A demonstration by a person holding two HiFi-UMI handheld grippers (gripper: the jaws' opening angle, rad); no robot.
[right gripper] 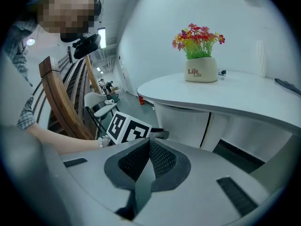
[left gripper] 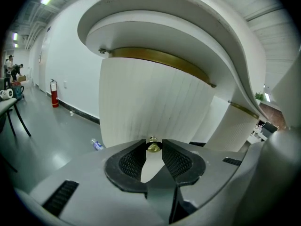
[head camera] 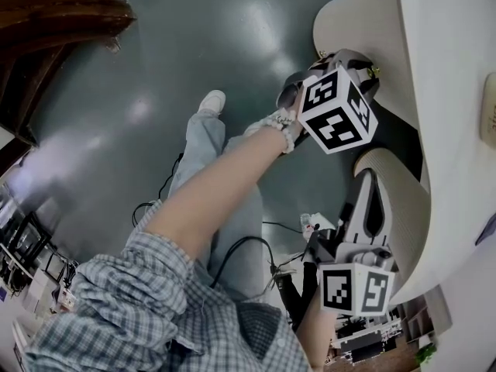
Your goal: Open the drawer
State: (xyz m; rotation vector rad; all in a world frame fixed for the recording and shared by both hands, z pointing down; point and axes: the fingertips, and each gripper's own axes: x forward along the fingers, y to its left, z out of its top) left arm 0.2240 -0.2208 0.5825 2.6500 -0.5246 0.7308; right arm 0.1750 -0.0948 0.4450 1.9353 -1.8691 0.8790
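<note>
Head view: 2 grippers. Left gripper (head camera: 363, 65) at 1 o'clock, against the curved white drawer (head camera: 349, 22). Right gripper (head camera: 370, 183) at 5 o'clock.
Left gripper view: clamped on 1 brass knob (left gripper: 153, 148), drawer front at 12 o'clock.
Right gripper view: clenched, empty. 1 flower pot (right gripper: 201, 69) on surface (right gripper: 244, 98), 1 o'clock.

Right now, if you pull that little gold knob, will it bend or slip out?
Probably not bend: the gold knob looks like solid metal, fixed to the drawer front. It is small, round and shiny, so it might slip, though ribbed pads of the left gripper hug both sides.
</note>
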